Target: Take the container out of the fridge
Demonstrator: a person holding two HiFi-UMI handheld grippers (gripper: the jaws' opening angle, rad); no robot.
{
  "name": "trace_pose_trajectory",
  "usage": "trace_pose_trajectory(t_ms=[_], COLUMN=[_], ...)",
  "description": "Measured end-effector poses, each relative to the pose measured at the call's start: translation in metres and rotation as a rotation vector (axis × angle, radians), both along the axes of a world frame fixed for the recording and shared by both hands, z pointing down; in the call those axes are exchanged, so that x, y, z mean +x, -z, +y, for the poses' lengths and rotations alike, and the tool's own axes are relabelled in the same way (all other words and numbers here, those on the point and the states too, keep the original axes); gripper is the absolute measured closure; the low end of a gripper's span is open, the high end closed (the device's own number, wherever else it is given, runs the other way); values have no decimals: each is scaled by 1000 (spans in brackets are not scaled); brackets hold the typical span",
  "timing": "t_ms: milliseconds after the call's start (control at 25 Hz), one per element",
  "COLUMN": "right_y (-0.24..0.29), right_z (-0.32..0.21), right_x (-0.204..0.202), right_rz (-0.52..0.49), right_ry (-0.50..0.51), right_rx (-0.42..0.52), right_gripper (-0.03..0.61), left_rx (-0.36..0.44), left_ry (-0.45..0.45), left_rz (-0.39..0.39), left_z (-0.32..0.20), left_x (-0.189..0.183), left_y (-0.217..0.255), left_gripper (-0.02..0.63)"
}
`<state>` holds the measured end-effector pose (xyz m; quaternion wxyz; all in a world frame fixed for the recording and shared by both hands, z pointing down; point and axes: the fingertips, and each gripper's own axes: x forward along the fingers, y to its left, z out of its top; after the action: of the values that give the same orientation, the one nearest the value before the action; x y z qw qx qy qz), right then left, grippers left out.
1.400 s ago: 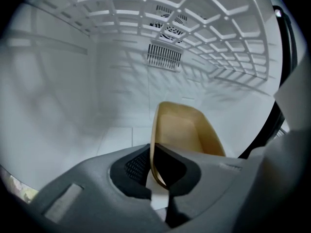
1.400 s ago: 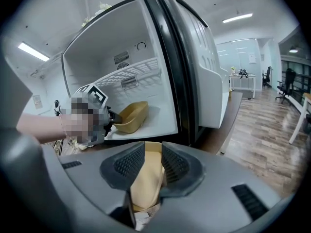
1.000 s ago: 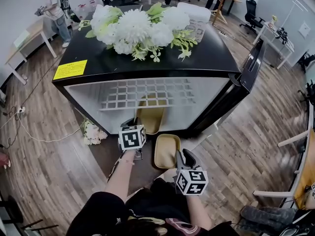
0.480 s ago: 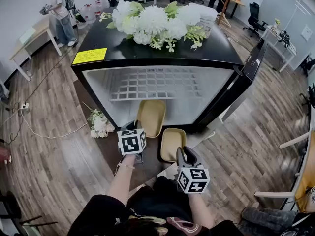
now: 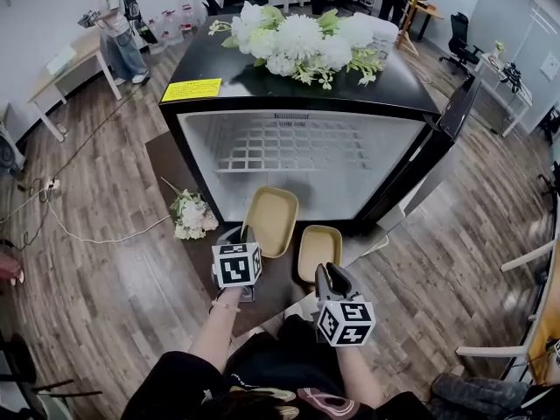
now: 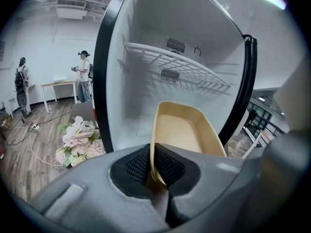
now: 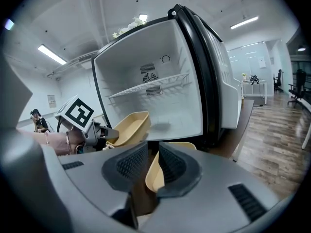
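Note:
Two tan containers are in front of the open black fridge (image 5: pixel 297 160). My left gripper (image 5: pixel 248 232) is shut on the near rim of the left container (image 5: pixel 269 220), which tilts up at the fridge mouth. In the left gripper view the pads (image 6: pixel 138 165) pinch that rim (image 6: pixel 182 130). The right container (image 5: pixel 318 254) lies lower, on the dark mat. My right gripper (image 5: pixel 322 278) has this container's rim (image 7: pixel 182 145) between its jaws, which are closing. The rim lies against one pad (image 7: pixel 171 164), with a gap to the other. The left container (image 7: pixel 127 125) also shows there.
The fridge door (image 5: pixel 437 129) stands open at the right. A wire shelf (image 5: pixel 289 147) spans the white interior. White flowers (image 5: pixel 302 42) lie on the fridge top, a bouquet (image 5: pixel 192 217) on the floor at the left. A person (image 5: pixel 118 24) stands by a table (image 5: pixel 61 68).
The left container has come farther out of the fridge opening in my left gripper. The right container has stayed low in front. The head view has swung, so the fridge sits more to the right.

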<state>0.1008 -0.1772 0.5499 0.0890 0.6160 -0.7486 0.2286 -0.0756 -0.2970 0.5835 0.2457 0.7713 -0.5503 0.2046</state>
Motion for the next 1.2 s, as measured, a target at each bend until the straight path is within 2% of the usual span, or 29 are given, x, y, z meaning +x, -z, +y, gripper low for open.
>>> trace_pose_trajectory(t_ms=[560, 1200], right_y=[1, -10], right_z=[18, 35], right_x=[-22, -41], right_rz=[-8, 6], right_ry=[-3, 11], right_rx=[4, -22], right_gripper=[508, 514], left_rx=[-35, -148], left_ry=[-20, -23], left_rz=[-46, -72], left_z=[46, 99], left_x=[-30, -45], left_y=[-17, -72], left_gripper=[594, 594])
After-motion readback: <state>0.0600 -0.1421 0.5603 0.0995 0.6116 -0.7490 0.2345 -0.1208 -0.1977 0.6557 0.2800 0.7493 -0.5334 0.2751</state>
